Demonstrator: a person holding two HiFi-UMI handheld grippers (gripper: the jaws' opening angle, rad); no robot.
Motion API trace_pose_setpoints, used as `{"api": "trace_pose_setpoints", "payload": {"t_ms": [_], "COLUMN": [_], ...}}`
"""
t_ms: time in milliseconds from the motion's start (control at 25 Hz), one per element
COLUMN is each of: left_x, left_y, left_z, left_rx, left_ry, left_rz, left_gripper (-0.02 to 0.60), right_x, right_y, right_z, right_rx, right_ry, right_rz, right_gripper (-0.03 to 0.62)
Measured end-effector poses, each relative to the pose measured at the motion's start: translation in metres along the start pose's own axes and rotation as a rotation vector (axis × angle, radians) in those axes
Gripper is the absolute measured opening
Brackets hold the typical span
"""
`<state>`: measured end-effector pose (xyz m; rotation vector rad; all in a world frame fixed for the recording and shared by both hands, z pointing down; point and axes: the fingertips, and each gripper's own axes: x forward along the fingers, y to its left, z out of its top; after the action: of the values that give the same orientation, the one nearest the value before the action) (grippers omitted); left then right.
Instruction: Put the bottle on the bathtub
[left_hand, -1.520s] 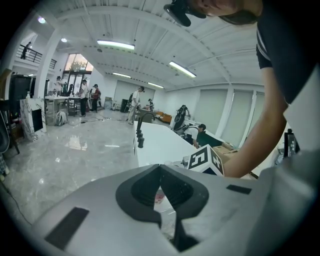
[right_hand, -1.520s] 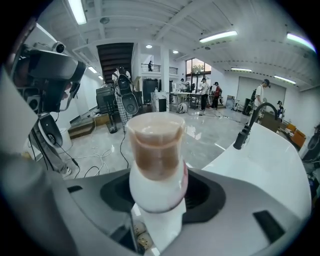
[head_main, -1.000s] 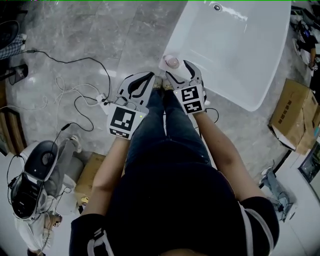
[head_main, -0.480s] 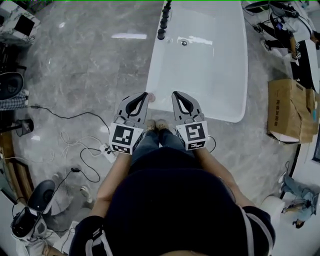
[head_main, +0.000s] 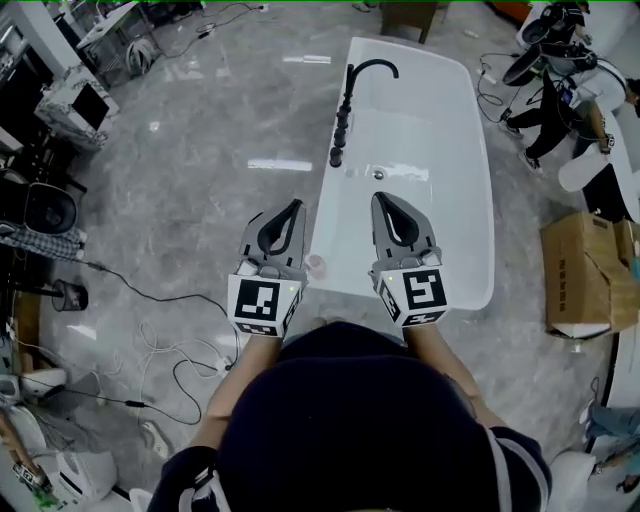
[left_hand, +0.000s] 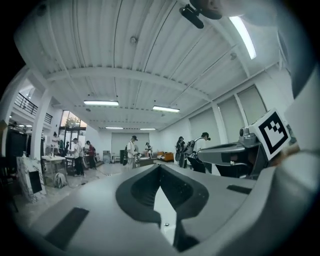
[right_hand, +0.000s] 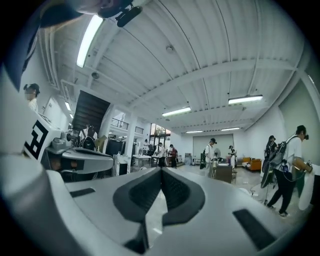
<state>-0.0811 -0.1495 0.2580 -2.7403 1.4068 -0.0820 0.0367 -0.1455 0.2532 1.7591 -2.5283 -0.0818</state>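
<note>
Right now both claws are idle. Left claw is closed tip to tip, with nothing between the jaws. Right claw is the same: tips together, empty. Both gripper views look out level across the room, and neither shows the bottle.

Bottle: small pinkish round top, seen only from straight above. It appears to sit on the near left corner of the bathtub rim, just beside the left claw's body and on the same side as the black faucet. The task reads as done, or nearly.

Handling, my guess: small, light, probably rigid plastic with a smooth wall, so slippery if wet. The cap hides the body from this angle, so I can't tell its height or shape.

If it needs re-seating, open one claw and grip across the body below the cap, about mid-height, with a moderate squeeze. The rim looks narrow and glossy, so a nudge could tip the bottle into the tub or off the edge.
</note>
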Motion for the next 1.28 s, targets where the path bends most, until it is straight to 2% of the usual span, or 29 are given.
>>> {"api": "trace_pose_setpoints", "payload": {"t_ms": [160,360,1280], "left_x": [-0.007,-0.013,-0.014], "left_y": [0.012,0.010,-0.008], "left_z": [0.037,0.052,0.051], "left_rx": [0.004,0.006,0.039], "left_ry": [-0.049,-0.063,-0.055], "left_rz": [0.067,0.100,0.140], "left_gripper": [0.025,0.025,0.025], "right_x": [-0.001,-0.007,-0.016], "right_y": [-0.005,-0.007,-0.018], "right_z": [0.037,0.049,0.042], "right_rx": [-0.008,0.000,-0.012], "right_ry": [-0.067,-0.081,-0.081], "right_rz": [-0.008,0.001,0.059], "right_gripper": [0.026,0.026,0.026]}}
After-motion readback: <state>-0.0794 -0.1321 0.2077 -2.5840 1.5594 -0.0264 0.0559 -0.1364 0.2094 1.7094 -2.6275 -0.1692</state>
